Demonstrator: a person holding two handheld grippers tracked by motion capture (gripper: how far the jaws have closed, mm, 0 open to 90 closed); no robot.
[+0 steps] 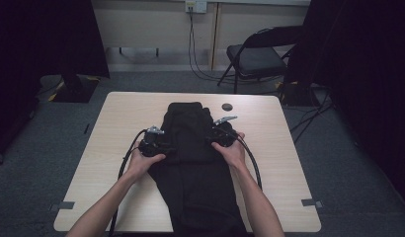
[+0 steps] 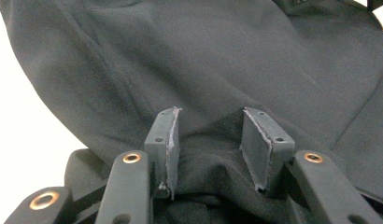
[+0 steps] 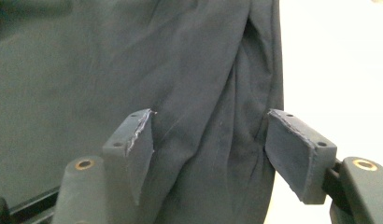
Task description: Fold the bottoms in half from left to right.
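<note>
Bare tabletop (image 1: 126, 106) either side of black garment (image 1: 193, 163), small disc (image 1: 226, 106) beyond

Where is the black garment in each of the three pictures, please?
High view: the black garment lies down the middle of the table, between both grippers.
Left gripper view: it covers most of the picture, behind the open jaws.
Right gripper view: it covers the left and centre.
Shared landmark: the pale table top.
</note>
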